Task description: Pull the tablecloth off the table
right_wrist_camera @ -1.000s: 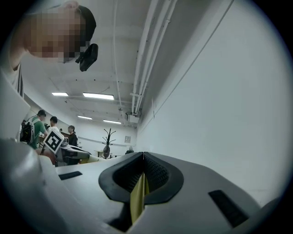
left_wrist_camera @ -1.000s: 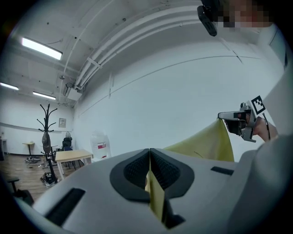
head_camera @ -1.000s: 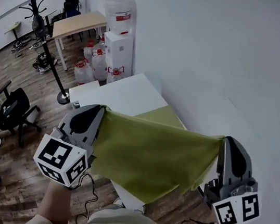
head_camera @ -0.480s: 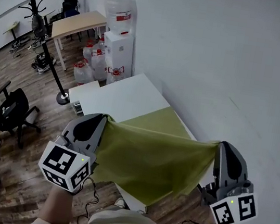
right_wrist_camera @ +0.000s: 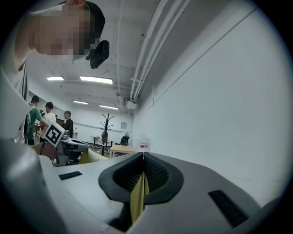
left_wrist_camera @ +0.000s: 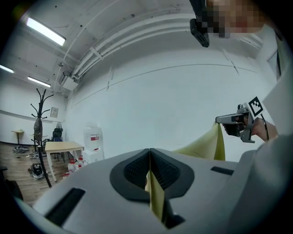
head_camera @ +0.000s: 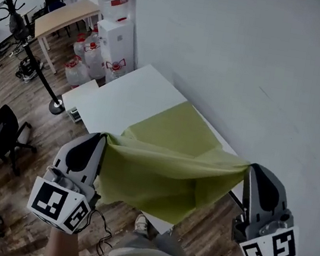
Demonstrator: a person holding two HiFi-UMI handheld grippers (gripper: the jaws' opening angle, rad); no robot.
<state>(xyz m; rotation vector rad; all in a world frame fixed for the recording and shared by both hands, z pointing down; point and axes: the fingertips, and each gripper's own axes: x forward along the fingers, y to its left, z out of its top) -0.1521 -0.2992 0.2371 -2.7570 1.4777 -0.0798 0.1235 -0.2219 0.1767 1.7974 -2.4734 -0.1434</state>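
Left gripper (head_camera: 103,139) and right gripper (head_camera: 249,169) were both clamped tight on the green tablecloth (head_camera: 165,170), one end of its near edge each. The cloth hung stretched in the air between them. Its far part lay on the white table (head_camera: 122,97) by the wall. Beyond stood a water dispenser (head_camera: 117,36) and a coat rack (head_camera: 20,27).

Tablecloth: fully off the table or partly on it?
Partly on: the tablecloth trails onto the table; left gripper and right gripper hold one edge up.
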